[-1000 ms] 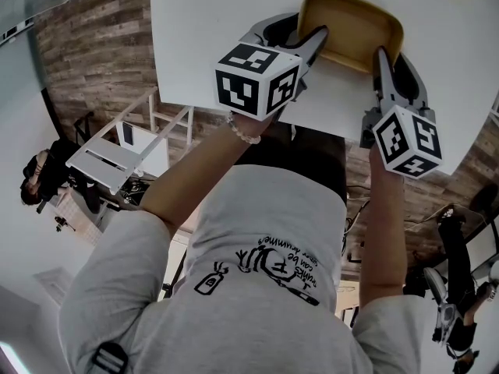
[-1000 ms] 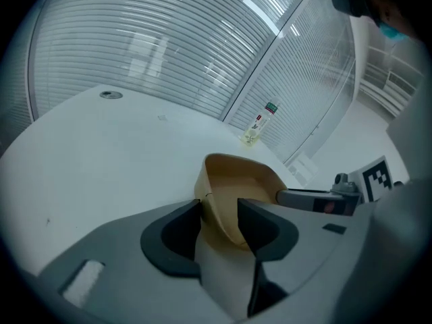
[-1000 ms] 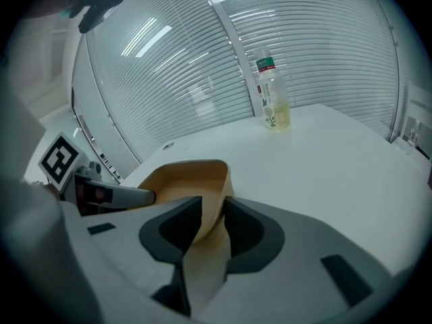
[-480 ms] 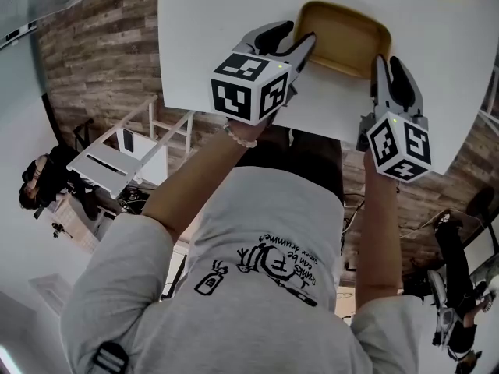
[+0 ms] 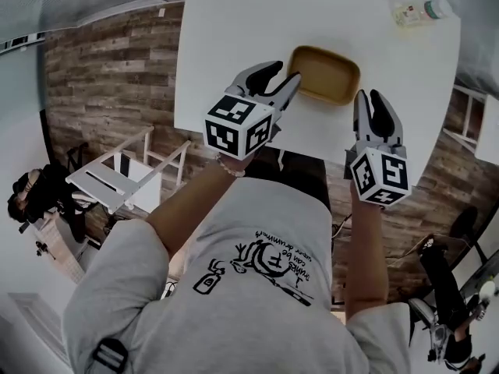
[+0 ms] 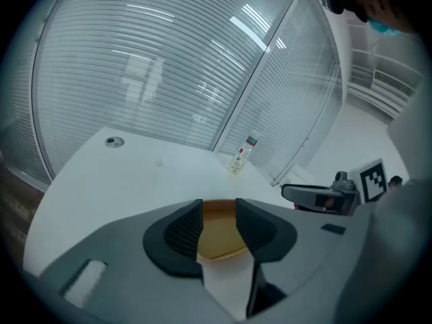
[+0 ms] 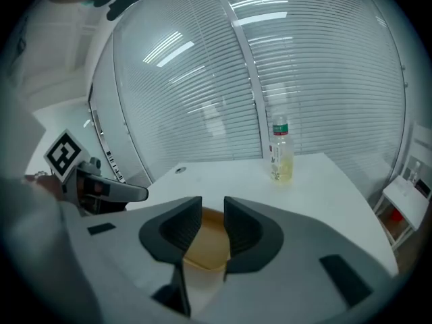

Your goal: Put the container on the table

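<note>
Both clear of container [image 5: 323, 74], judged placed by surface's [image 5: 234, 37] near edge | left gripper [image 5: 282, 75] fingers spread, just narrowing, empty | right gripper [image 5: 369, 98] fingers spread, empty

We see a white table [image 5: 234, 37] with a smooth, matt top. The mustard-yellow container [image 5: 323, 74] looks like smooth, faintly satin plastic, and the bottle [image 5: 417, 11] is clear, glossy plastic. The right gripper [image 5: 369, 96] has a matt grey plastic shell and black ribbed pads [image 7: 182, 231]. The floor [image 5: 109, 76] is rough-grained wood planking, and the shirt [image 5: 257, 232] is soft grey cloth.
</note>
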### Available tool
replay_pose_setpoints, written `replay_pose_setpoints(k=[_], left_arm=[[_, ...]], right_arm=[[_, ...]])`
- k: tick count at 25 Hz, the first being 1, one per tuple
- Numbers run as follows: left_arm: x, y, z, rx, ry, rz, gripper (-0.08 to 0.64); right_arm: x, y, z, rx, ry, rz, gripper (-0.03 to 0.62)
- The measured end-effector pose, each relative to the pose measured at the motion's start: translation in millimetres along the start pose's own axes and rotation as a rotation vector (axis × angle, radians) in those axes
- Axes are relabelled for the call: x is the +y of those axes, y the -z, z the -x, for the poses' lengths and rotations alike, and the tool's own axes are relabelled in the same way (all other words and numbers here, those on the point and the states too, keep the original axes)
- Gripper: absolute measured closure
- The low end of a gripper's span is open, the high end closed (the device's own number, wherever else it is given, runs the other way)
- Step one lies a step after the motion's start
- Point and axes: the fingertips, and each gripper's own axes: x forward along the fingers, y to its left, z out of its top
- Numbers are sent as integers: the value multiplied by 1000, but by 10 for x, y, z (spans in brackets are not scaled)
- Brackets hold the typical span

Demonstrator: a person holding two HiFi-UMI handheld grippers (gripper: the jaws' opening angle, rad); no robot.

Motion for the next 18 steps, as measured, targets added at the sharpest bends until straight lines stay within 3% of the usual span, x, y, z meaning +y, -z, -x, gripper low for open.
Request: replay_pose_setpoints(k=[7,18], left_arm=[[-411,-369,412,-84,67,-47,510],[-935,-836,1000,-207,164,-92,541]], right_arm=[[292,-438,364,-59,-60,69,515],[687,-1050,938,-155,-149,109,540]])
